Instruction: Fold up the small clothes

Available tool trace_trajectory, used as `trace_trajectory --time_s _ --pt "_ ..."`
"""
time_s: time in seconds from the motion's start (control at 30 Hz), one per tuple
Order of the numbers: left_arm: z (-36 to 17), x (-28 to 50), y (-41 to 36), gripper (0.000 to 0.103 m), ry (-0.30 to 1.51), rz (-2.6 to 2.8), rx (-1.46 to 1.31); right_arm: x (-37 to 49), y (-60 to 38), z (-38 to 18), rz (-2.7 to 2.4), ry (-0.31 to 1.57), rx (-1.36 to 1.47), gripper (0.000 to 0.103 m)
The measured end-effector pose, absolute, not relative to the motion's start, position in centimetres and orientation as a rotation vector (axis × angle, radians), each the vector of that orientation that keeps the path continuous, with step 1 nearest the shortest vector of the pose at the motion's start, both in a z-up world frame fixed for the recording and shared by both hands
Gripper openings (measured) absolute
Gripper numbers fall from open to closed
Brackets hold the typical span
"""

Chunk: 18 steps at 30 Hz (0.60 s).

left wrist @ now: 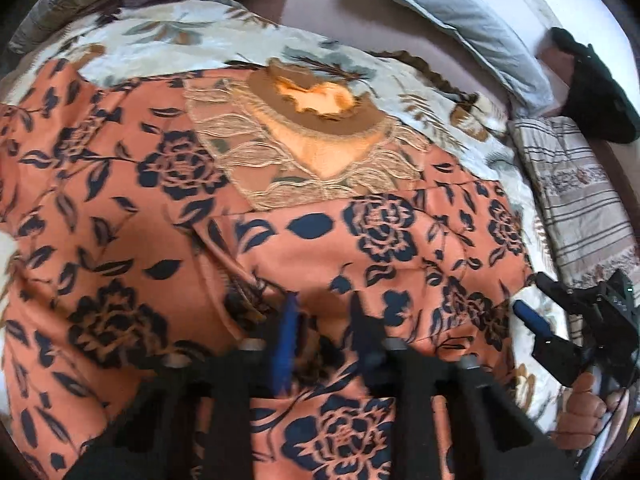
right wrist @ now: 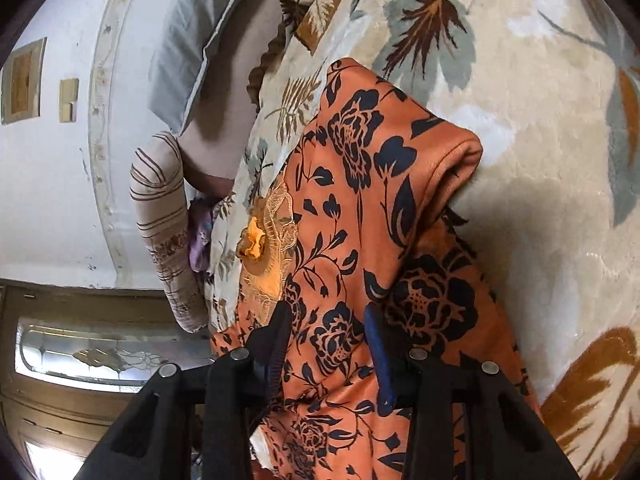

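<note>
Left gripper (left wrist: 320, 320) sits low over the orange flowered garment (left wrist: 168, 208), pointing steeply down at it. Its jaws stand close together with a pinch of the cloth drawn up between the blue pad and the black one; the picture is blurred there, but the fabric bunches toward the fingertips, so I judge it clenched on the garment.

Right gripper (right wrist: 326, 332) holds a folded-over layer of the same garment (right wrist: 384, 184) between its jaws, which stand part-way closed, about as wide as the doubled cloth. The fabric passes between the fingers and lifts clear of the bed, with a rounded hem standing up beyond them. In the left wrist view this gripper (left wrist: 532, 320) appears at the garment's right edge, held by a hand (left wrist: 580, 412).

Judgement: both grips are taken at the garment's near side, well apart, so that a wide section can be carried over in one fold without sagging between them.

Outward, the garment lies spread on a cream leaf-patterned bedspread (right wrist: 540, 160), its lace neckline (left wrist: 304, 152) toward the far side. A grey pillow (left wrist: 460, 16) and a striped cushion (left wrist: 576, 200) lie beyond, clear of the garment.
</note>
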<state>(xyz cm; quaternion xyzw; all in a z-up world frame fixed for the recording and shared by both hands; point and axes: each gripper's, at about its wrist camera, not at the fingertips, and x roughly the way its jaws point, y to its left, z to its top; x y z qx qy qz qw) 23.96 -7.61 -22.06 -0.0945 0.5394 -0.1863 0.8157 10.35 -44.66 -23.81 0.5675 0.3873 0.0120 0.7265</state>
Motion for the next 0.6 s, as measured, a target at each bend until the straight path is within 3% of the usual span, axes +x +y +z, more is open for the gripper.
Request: trace_trajectory --time_s 0.13,0.33,0.47,0.53,0.57,0.6 --pt "-21.5 24.2 -7.1 0.003 1.12 -0.419 -0.259 10.6 -43.7 -24.0 0.026 0.867 1.265 0.041" --pt "-17.9 24.4 -5.1 0.001 1.016 -0.406 -0.214 12.1 -40.7 -23.9 0.027 0.885 1.283 0.041" --pt "-17.5 25.2 -2.8 0.001 1.064 -0.369 -0.26 13.3 -38.8 -24.2 0.046 0.913 1.295 0.042" --pt "-18.6 25.4 -2.2 0.008 1.131 -0.377 -0.339 13.8 -38.1 -24.4 0.054 0.929 1.3 0.055" --pt "-19.2 25.5 -2.2 0.012 1.158 -0.383 -0.365 13.9 -38.0 -24.5 0.056 0.931 1.301 0.056" --pt "-19.6 25.3 -2.3 0.025 1.171 -0.384 -0.369 14.1 -37.6 -24.5 0.056 0.932 1.3 0.056"
